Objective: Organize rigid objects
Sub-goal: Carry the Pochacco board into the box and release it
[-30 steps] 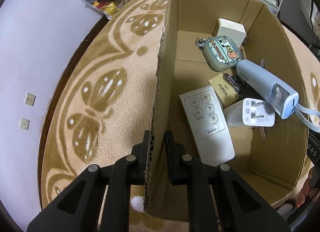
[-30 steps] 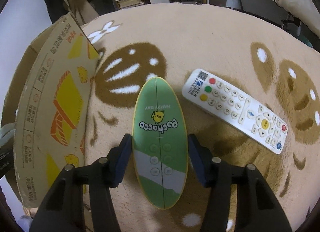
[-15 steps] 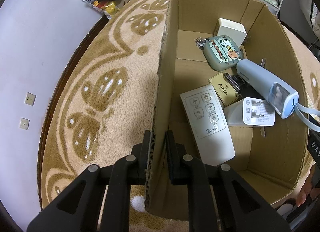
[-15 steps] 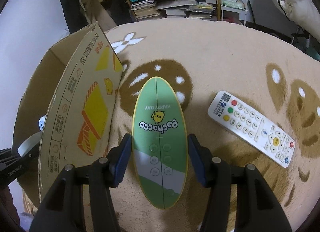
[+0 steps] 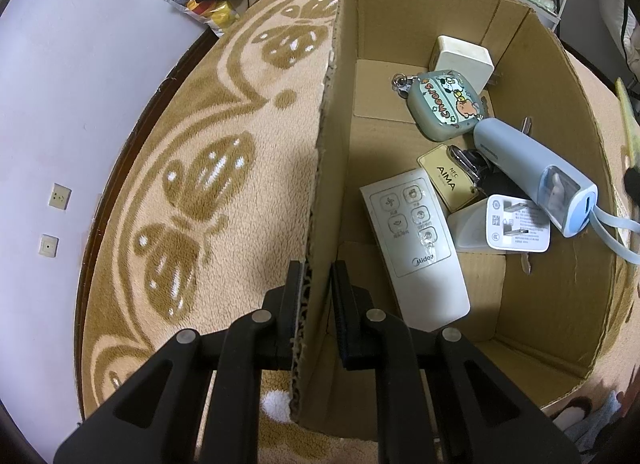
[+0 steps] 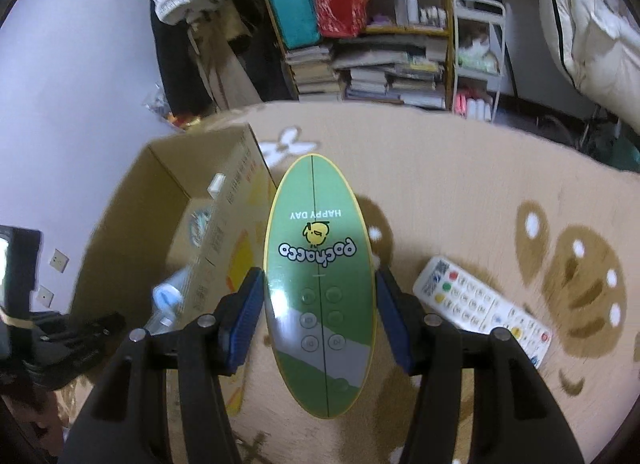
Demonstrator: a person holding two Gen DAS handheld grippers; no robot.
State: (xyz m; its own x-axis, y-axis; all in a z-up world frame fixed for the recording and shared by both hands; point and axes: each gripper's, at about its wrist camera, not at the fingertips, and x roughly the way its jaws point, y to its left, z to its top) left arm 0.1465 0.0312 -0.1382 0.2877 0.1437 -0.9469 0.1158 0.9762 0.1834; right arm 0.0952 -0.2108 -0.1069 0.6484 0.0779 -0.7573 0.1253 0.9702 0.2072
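My left gripper (image 5: 316,296) is shut on the near wall of the open cardboard box (image 5: 328,167), which stands on the rug. Inside the box lie a white fan remote (image 5: 416,248), a white charger (image 5: 516,223), a blue cylinder with a strap (image 5: 532,175), a teal cartoon case (image 5: 444,103), a white cube (image 5: 460,59) and a gold tag with keys (image 5: 444,179). My right gripper (image 6: 320,320) is shut on a green oval "pochacco" case (image 6: 318,264), held in the air beside the box (image 6: 212,232). A white TV remote (image 6: 484,312) lies on the rug to the right.
A beige rug with brown patterns (image 5: 200,183) covers the floor. A cluttered bookshelf (image 6: 360,43) with stacked books stands beyond the rug. A white wall with two sockets (image 5: 54,219) is on the left. The left gripper's body (image 6: 52,344) shows at the right view's lower left.
My right gripper has lifted the green oval case off the rug, high above the floor and toward the box. The left gripper keeps its hold on the box wall.
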